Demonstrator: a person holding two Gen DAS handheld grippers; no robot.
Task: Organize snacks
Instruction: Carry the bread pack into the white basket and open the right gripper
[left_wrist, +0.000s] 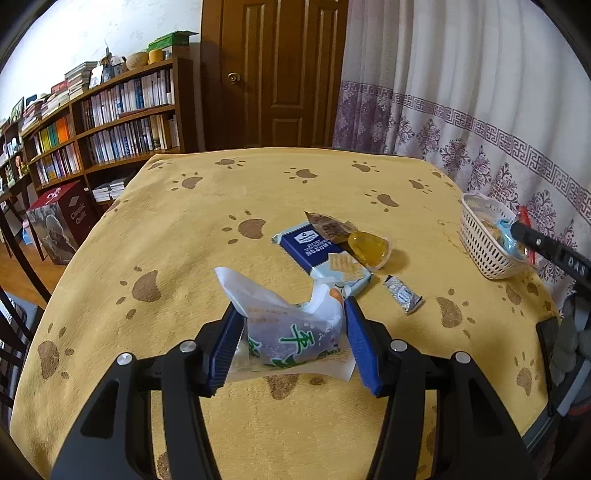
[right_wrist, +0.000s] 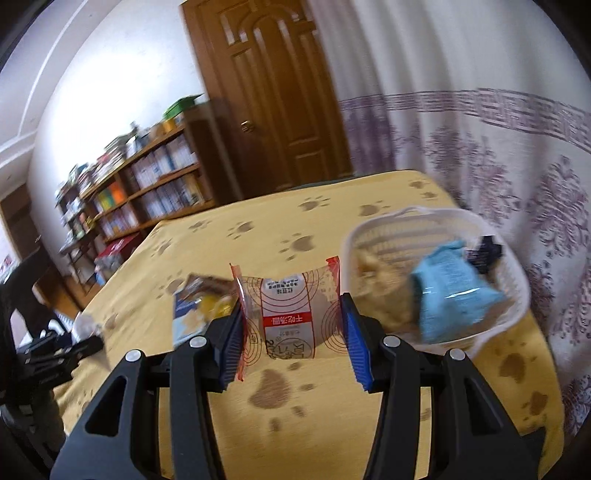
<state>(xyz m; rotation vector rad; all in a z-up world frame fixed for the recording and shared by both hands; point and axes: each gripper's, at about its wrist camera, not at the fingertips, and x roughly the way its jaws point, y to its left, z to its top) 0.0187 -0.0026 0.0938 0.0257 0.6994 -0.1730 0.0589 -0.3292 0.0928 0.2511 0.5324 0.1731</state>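
While both grippers grip packets, basket hugs table's edge (right side).

The whole right wrist view is smeared by motion: the basket and the blue packet inside it have no readable print, and the pile of snacks left of the pads is a blur. In the left wrist view the basket is partly covered by the other gripper, most of which the right edge cuts off. The white bag hides a corner of the blue box.
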